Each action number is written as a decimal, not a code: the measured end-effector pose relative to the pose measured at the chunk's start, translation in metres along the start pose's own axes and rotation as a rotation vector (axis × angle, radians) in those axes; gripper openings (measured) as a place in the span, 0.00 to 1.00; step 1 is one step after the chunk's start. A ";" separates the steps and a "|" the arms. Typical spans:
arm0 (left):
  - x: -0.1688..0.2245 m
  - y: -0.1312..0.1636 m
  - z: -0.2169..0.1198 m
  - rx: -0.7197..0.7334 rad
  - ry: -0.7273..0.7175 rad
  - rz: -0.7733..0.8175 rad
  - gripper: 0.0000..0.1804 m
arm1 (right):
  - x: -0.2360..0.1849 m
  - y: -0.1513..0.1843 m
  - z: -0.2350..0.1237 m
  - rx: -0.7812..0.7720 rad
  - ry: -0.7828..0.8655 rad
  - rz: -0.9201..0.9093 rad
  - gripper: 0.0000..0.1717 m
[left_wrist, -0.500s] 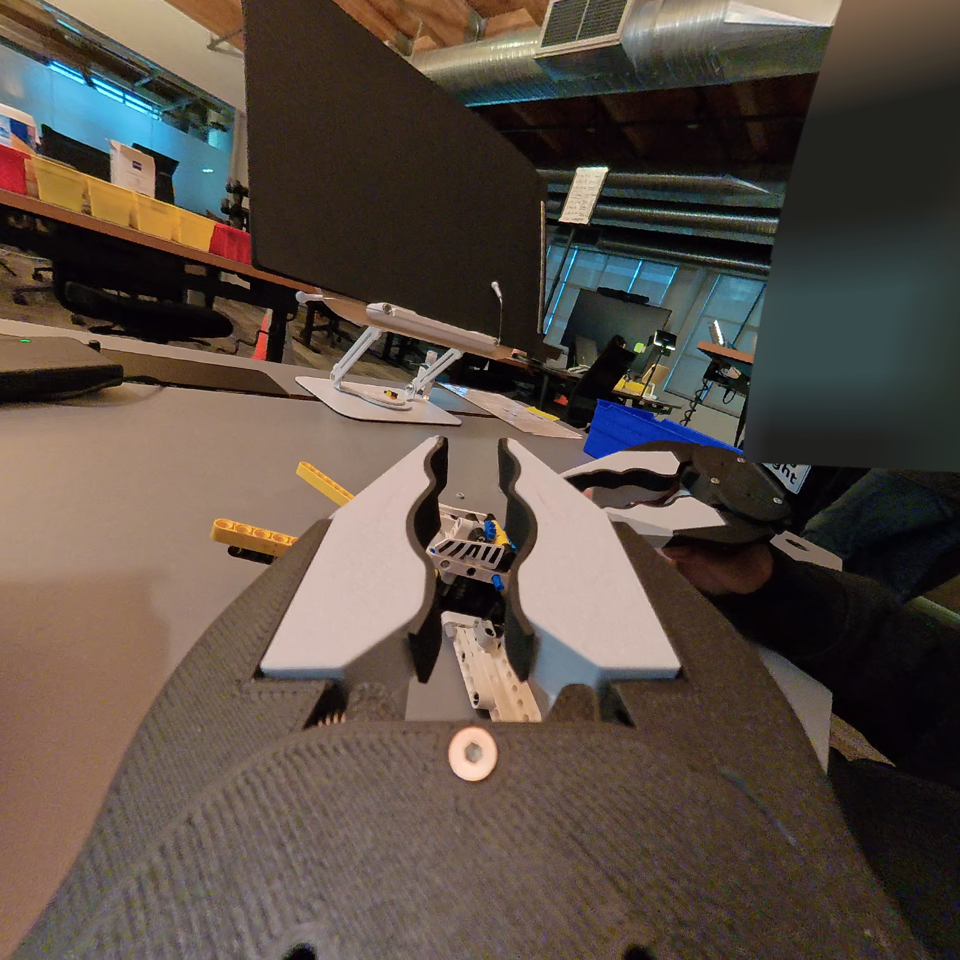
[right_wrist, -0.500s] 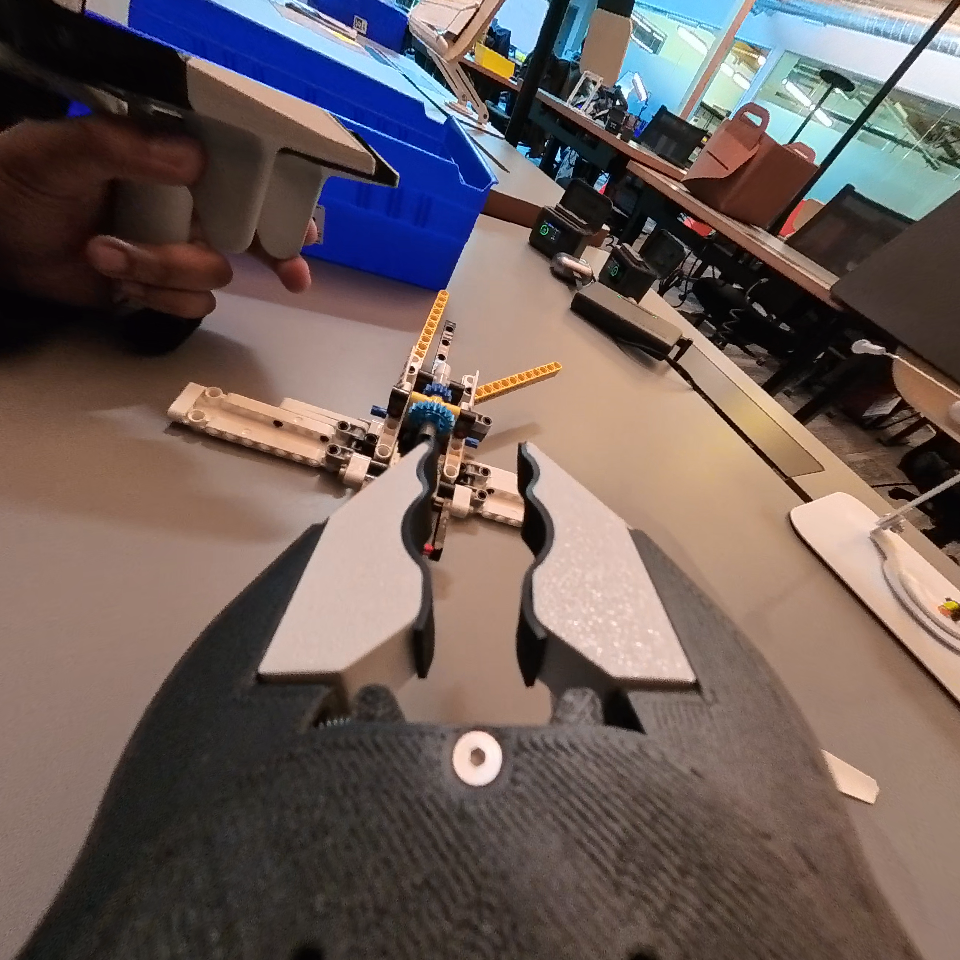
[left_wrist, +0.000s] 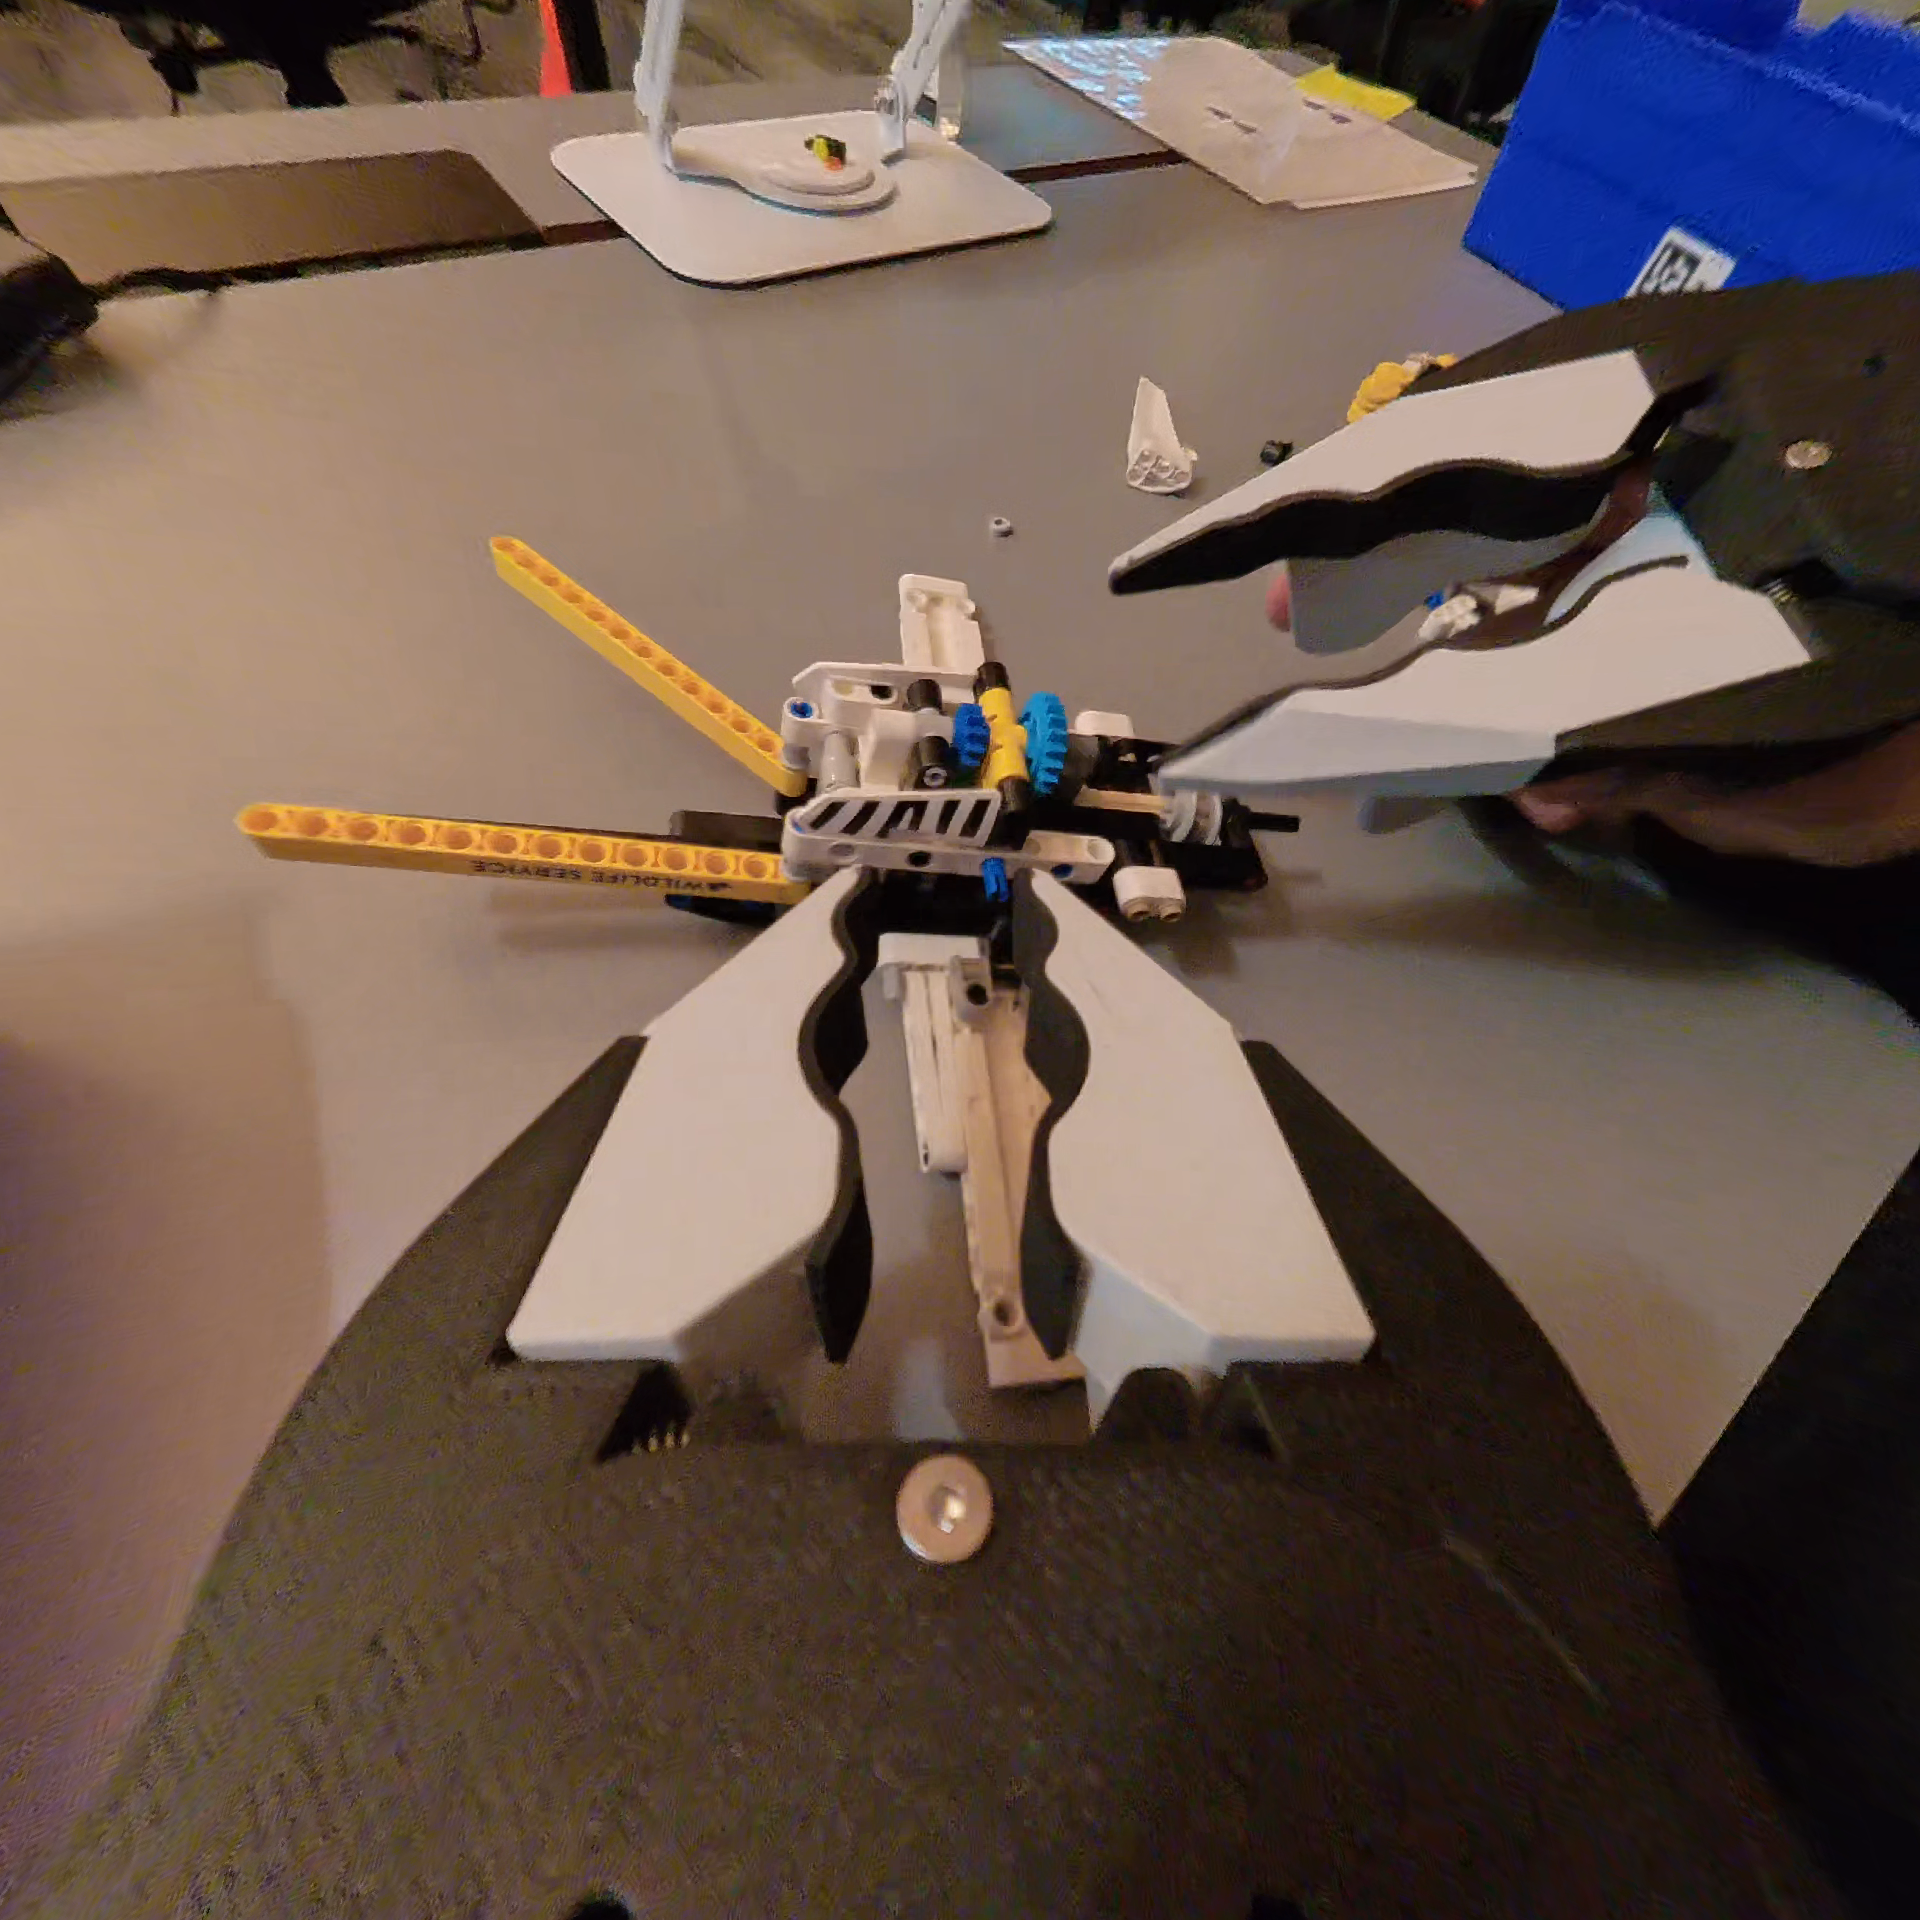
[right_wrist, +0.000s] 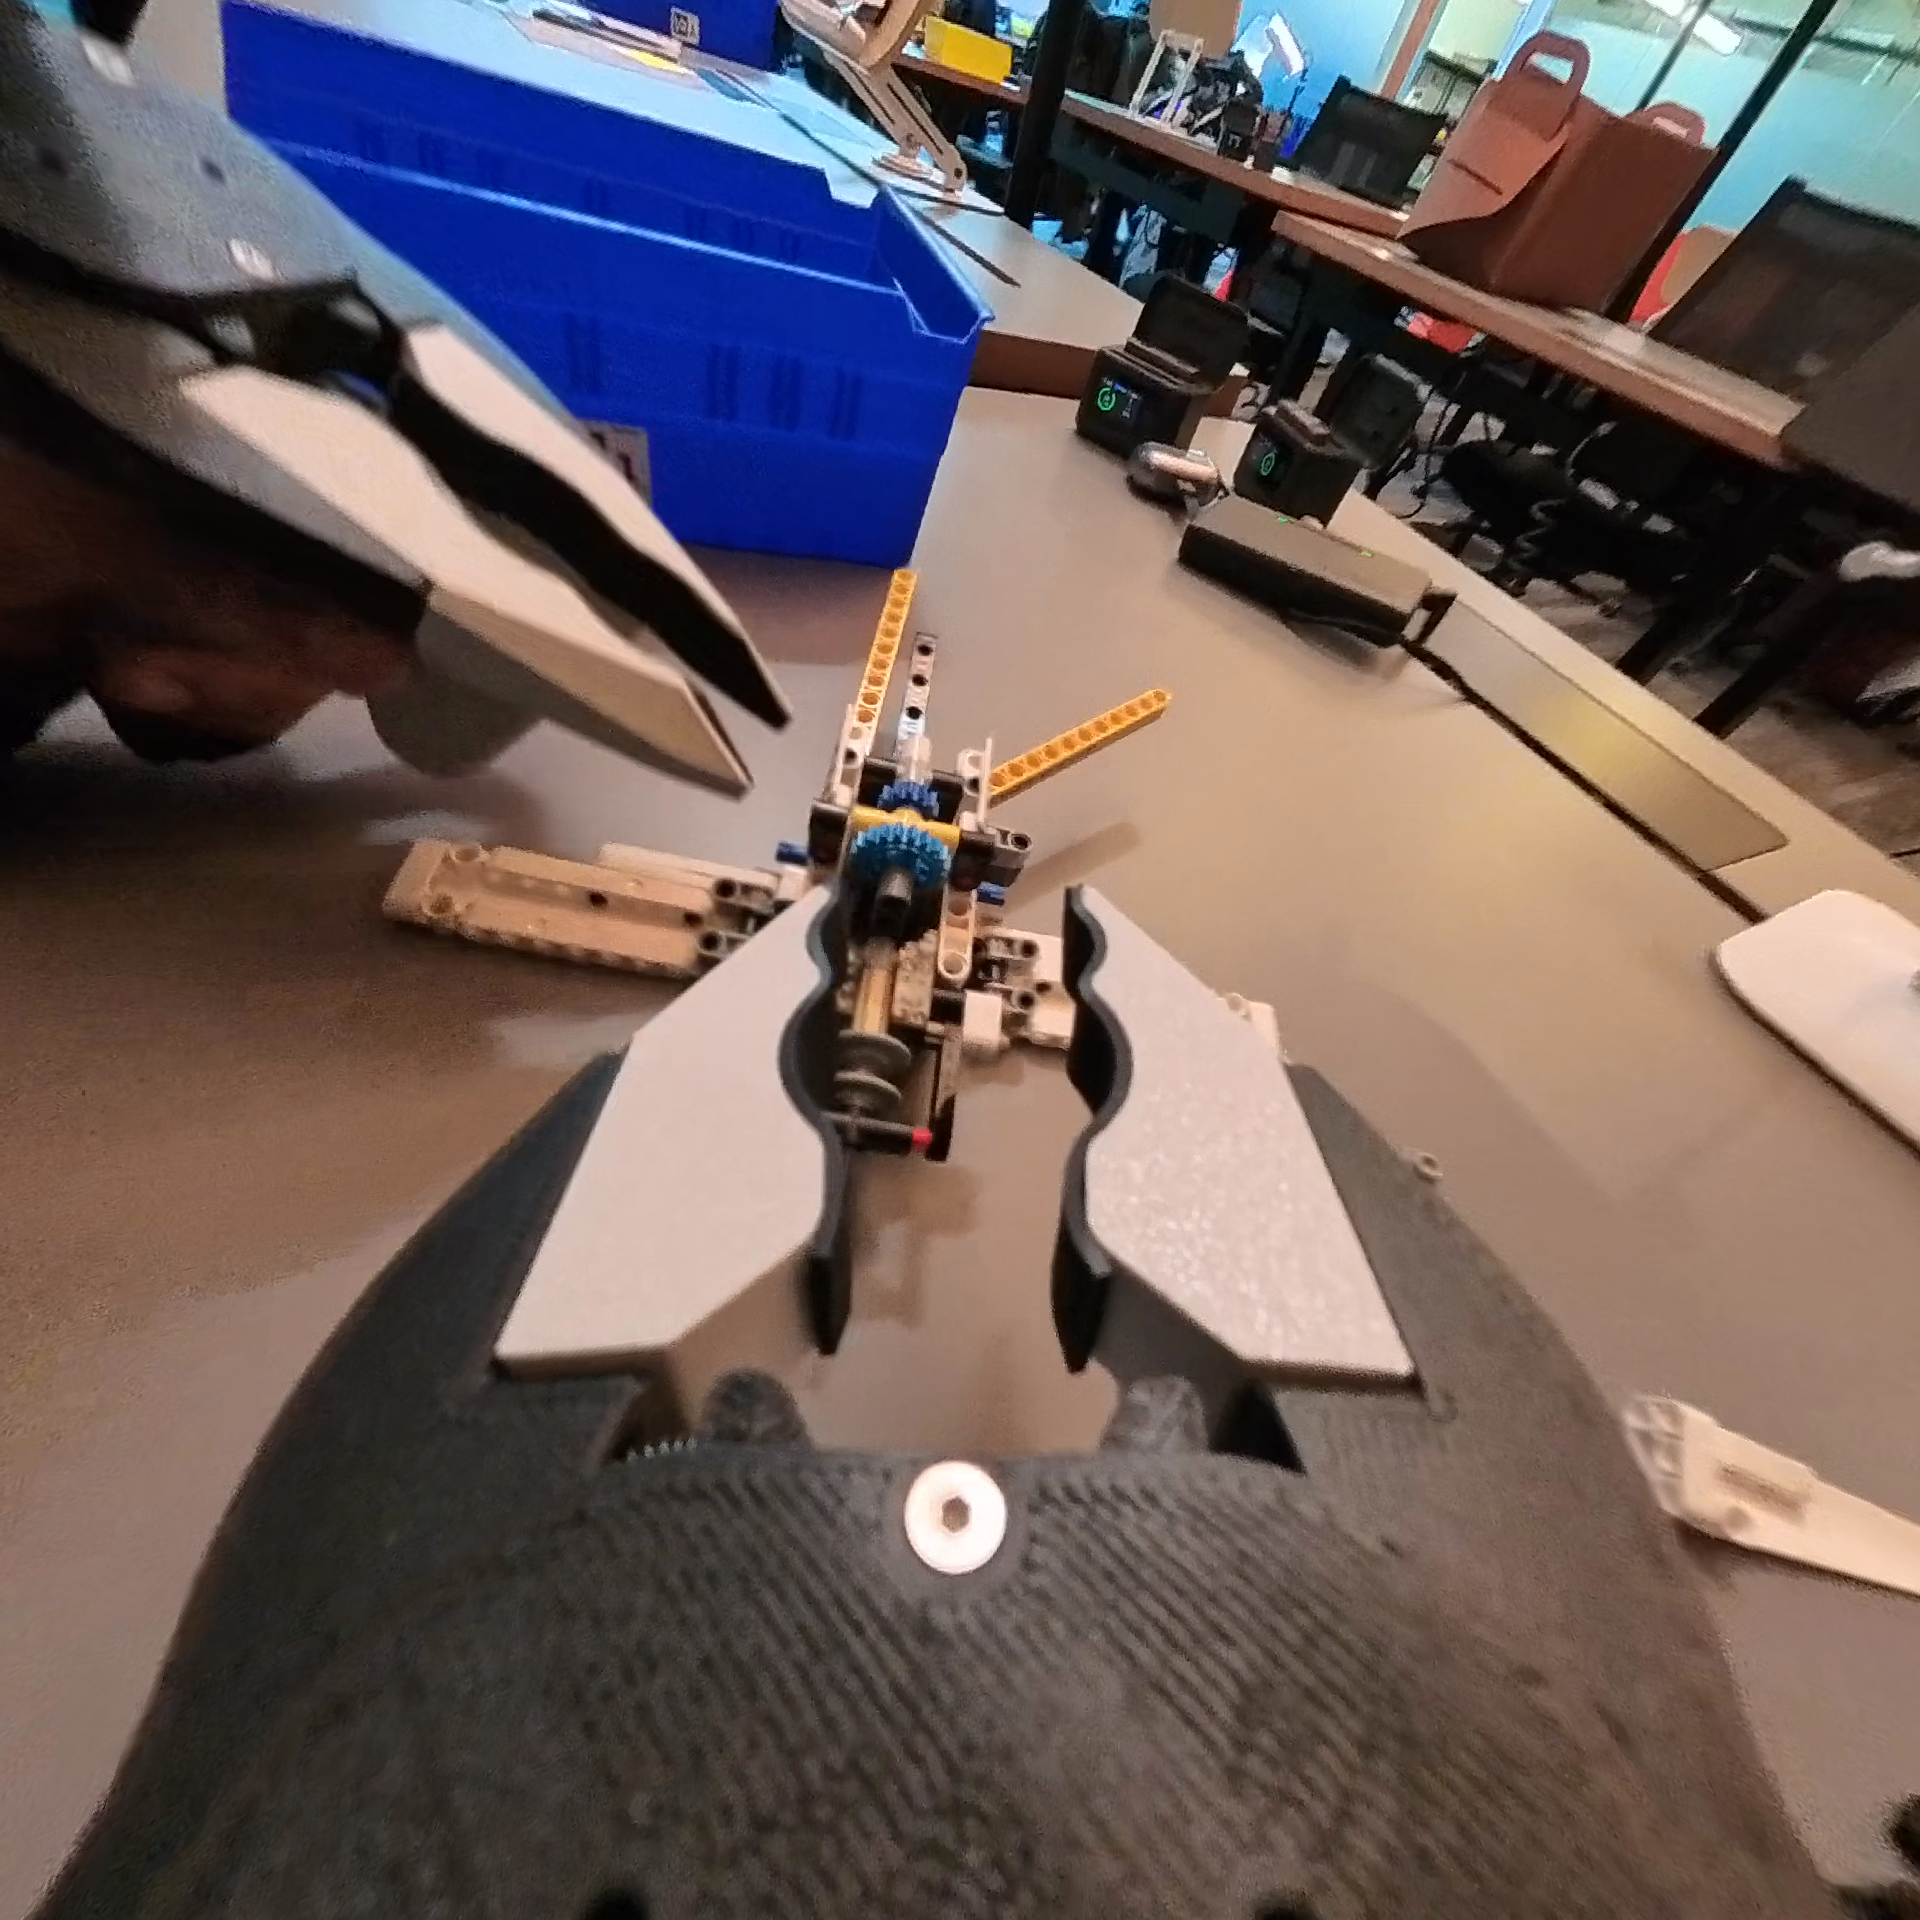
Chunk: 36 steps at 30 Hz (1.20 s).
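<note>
Technic-style brick model (left_wrist: 914, 769) flat on the grey table (left_wrist: 416, 416): white frame, black-and-white striped panel (left_wrist: 899, 816), two blue gears (left_wrist: 1042, 740) on a yellow connector, two long yellow beams (left_wrist: 644, 655) fanned out to one side. Dark printed lettering along the nearer beam (left_wrist: 499, 842); white printed label (left_wrist: 1683, 272) on the blue bin (right_wrist: 623, 260) behind.

Left gripper (left_wrist: 940, 894) raised over the model's white beam (left_wrist: 977, 1122), jaws narrowly parted, gripping nothing (the right wrist view shows it clear of the table).

Right gripper (right_wrist: 945, 914) wider open, straddling the model's axle end (right_wrist: 878, 1039); left pad close, perhaps touching, right pad well apart.

Loose white piece (left_wrist: 1155, 442) and laptop stand (left_wrist: 810, 208) beyond.
</note>
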<state>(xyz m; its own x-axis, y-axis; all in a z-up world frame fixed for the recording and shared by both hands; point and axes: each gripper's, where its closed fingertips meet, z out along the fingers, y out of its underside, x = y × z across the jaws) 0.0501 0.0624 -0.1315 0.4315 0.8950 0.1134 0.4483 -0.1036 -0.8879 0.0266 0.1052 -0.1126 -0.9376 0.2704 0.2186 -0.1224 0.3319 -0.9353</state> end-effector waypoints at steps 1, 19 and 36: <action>0.001 0.001 0.003 -0.002 0.002 -0.011 0.13 | -0.003 -0.001 0.003 -0.002 -0.023 0.034 0.24; 0.007 0.016 0.028 -0.209 -0.082 0.232 0.02 | -0.014 0.028 0.029 -0.304 -0.039 0.081 0.29; 0.006 0.021 0.021 -0.219 -0.089 0.191 0.02 | -0.015 0.029 0.030 -0.333 -0.019 0.182 0.24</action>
<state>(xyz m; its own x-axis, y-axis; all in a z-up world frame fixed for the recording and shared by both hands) 0.0456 0.0743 -0.1586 0.4581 0.8838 -0.0948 0.5280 -0.3564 -0.7708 0.0275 0.0833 -0.1515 -0.9406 0.3358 0.0494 0.1558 0.5564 -0.8162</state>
